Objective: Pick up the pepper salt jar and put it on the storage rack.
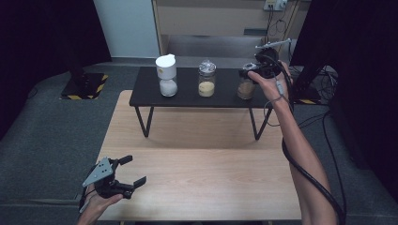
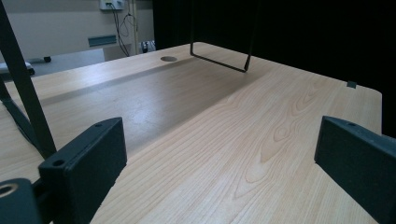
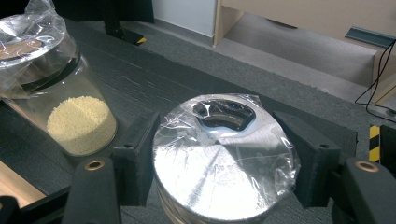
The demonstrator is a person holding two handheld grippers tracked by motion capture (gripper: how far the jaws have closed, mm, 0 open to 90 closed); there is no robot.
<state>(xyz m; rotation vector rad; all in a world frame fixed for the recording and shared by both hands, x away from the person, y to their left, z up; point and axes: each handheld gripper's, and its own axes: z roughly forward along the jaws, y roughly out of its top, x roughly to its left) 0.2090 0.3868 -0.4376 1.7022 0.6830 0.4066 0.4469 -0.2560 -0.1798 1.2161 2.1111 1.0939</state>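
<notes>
The right tool [image 1: 253, 71] is up at the right-hand jar [image 1: 246, 87] on the small black shelf [image 1: 187, 96] that stands on the wooden desk [image 1: 197, 183]. In the right gripper view its two jaws sit on either side of the jar's shiny lid [image 3: 224, 163], which is wrapped in clear film; the left jaw looks to be touching the rim and the right jaw is just beside it, so the grip seems to be closing rather than firm, and I cannot tell whether it holds yet. The step in hand looks like taking hold of that lid. To do it well, keep the jaws level and square across the widest part of the lid, since film over metal is likely slippery and an off-centre squeeze could tip the jar. The middle jar [image 3: 70, 112], holding pale grains, stands near on the same shelf, so any lift should go straight up and away from it. A white-topped jar [image 1: 167, 75] stands further left. The left tool [image 1: 119, 176] rests with jaws spread over the near corner of the desk, grasping nothing.
</notes>
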